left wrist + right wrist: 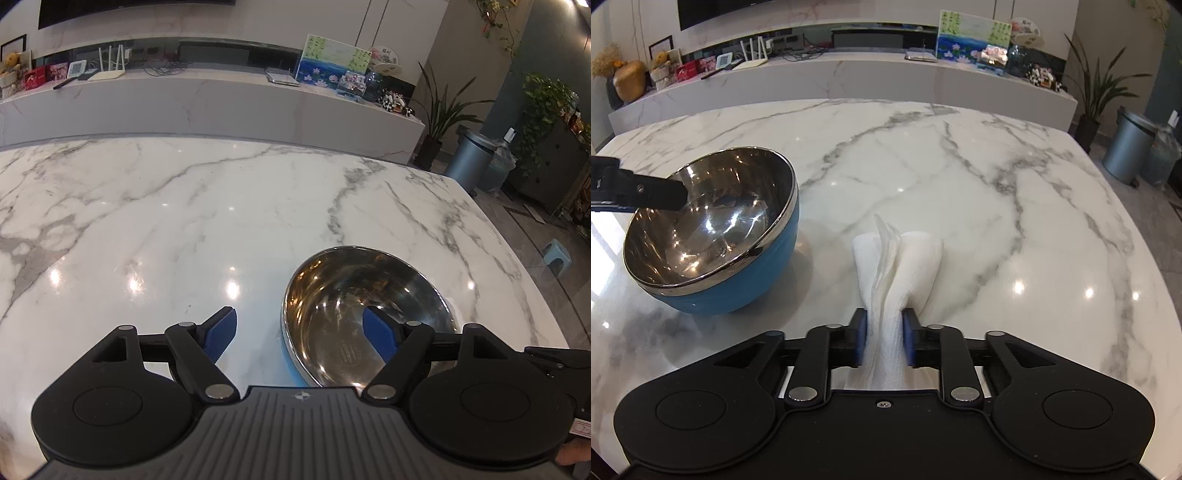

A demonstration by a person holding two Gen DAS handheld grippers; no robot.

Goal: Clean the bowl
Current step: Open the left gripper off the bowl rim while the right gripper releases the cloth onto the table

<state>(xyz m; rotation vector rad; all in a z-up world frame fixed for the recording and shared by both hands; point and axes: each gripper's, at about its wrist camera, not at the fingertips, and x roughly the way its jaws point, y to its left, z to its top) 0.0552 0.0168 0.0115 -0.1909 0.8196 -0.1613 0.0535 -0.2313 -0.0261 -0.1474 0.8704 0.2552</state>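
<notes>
Steel bowl (pixel 713 229) with blue outer shell is seen tilted on marble table (pixel 960 177). Left gripper (pixel 300 334) is spread wide, straddling the near rim. Right gripper (pixel 884 338) is clamped on folded paper towel (pixel 897 266) beside the bowl

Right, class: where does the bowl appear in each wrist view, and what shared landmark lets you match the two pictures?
Left wrist: the bowl sits lower right of centre, its near rim between the open left gripper fingers.
Right wrist: the bowl sits at left, tilted, beside the tissue held in the right gripper.
Shared landmark: the water-lily painting on the far counter.
</notes>
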